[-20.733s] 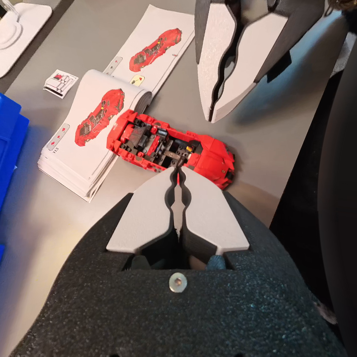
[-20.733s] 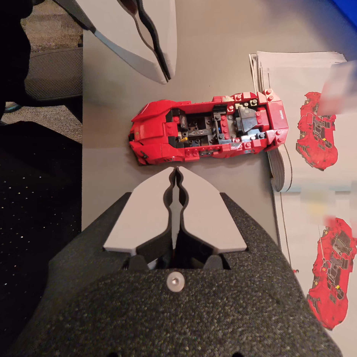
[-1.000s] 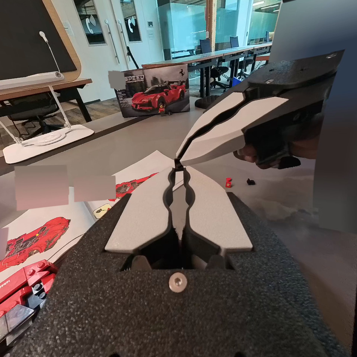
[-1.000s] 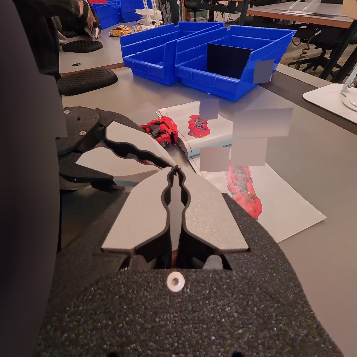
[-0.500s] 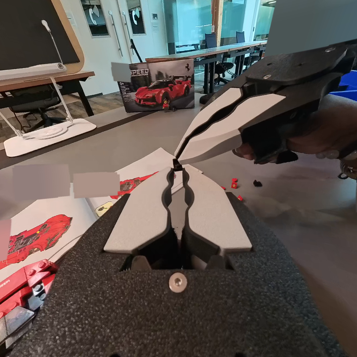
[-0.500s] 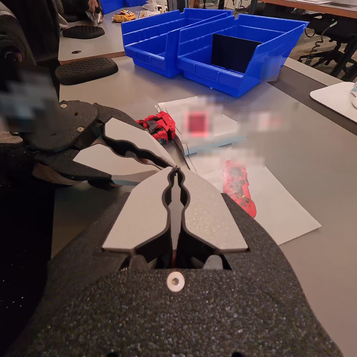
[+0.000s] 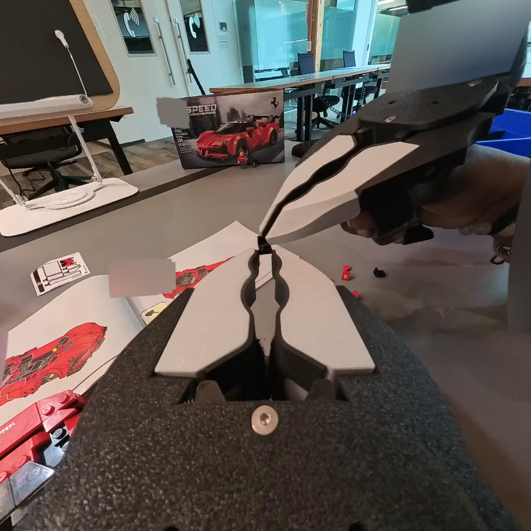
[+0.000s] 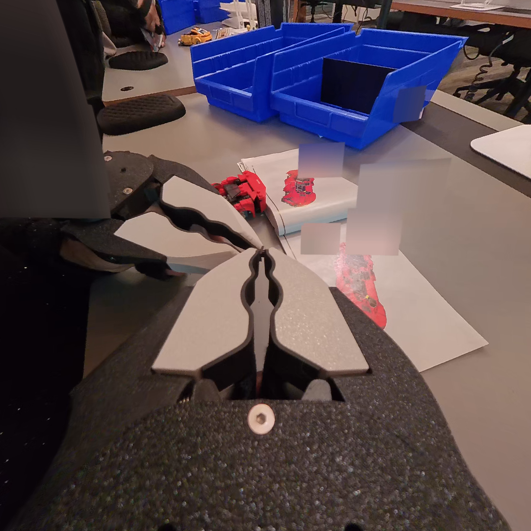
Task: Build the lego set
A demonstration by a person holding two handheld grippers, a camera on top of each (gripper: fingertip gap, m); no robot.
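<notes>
Printed set box (image 7: 231, 132) standing at the table's (image 7: 178, 218) far edge, writing on it, part masked. Left gripper (image 7: 263, 253) nearly closed, tips pinching a tiny black piece (image 7: 263, 247). Right gripper (image 7: 265, 235) tilted down from the right, tips closed on the same piece's top; in its own view (image 8: 262, 253) piece too small to make out. Red car (image 8: 244, 194) on the open booklet (image 8: 416, 324), half hidden behind left gripper. Loose red bits (image 7: 345, 273) near table's right side.
</notes>
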